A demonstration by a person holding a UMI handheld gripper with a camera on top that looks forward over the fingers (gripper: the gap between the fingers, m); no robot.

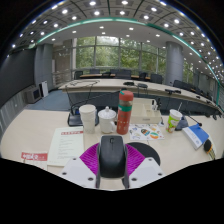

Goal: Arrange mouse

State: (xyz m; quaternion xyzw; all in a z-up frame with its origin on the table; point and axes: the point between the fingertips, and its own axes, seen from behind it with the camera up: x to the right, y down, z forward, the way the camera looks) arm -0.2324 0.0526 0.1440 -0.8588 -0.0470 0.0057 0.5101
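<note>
A black computer mouse [112, 156] sits between the fingers of the gripper [112, 166], over a purple round mat [92, 157] on the pale desk [30, 135]; whether the fingers press its sides cannot be told; beyond stand a red bottle [125, 111], a white paper cup [88, 117] and a white mug [107, 120]; papers [60, 146] lie to one side.

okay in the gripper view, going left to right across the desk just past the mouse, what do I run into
Red-and-white leaflet → white paper cup → white lidded jar → red bottle → green-topped cup → blue-and-white box. The mouse itself sits nearer, between the fingers of the hand-held gripper, which are open around it.
</note>
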